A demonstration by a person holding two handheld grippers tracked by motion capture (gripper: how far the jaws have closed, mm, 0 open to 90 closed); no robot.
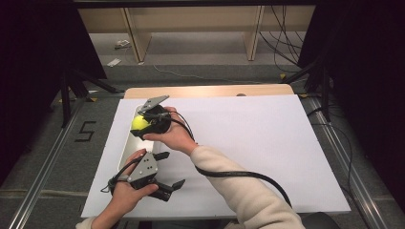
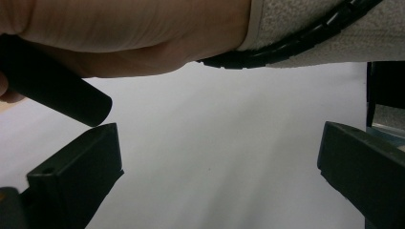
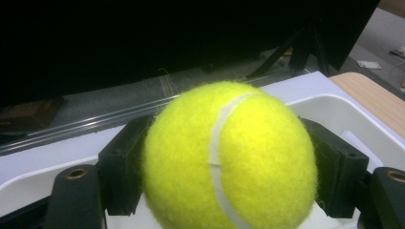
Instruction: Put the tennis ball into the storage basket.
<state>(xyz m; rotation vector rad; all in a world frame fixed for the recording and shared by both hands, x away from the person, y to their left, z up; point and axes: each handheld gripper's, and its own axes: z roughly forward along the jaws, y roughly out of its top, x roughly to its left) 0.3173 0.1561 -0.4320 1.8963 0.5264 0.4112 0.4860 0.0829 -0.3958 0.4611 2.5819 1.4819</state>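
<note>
Tennis ball [image 3: 229, 157] is the thing in hand at this moment: yellow and fuzzy, with one white seam curving down its face. It sits between the two black fingers [image 3: 125, 167] of the right gripper [image 1: 143, 125], which press on it from both sides at its widest part. In the high view this gripper hovers over the white tray [image 1: 125, 152] at about 10 o'clock on the counter [image 1: 267, 152], and the ball [image 1: 140, 123] looks toward the tray's far end.

I judge the ball light and a little springy. The felt gives good friction, so it should not slip, but a round body can roll out if the hold sits off its middle. The best place to take it is across the widest line, as it is held now.

The left gripper [image 1: 165, 179] rests low at about 7 o'clock, near the front edge of the counter. Its fingers [image 2: 71, 183] stand wide apart with nothing between them, only bare white surface.

For room, the tray has a raised rim, which should stop the ball from rolling away once it is put inside. The right sleeve [image 1: 239, 183] and the cable [image 1: 248, 175] cross the middle of the counter, so the left gripper has little free way toward 12 o'clock. The whole side from 1 to 5 o'clock is open.
</note>
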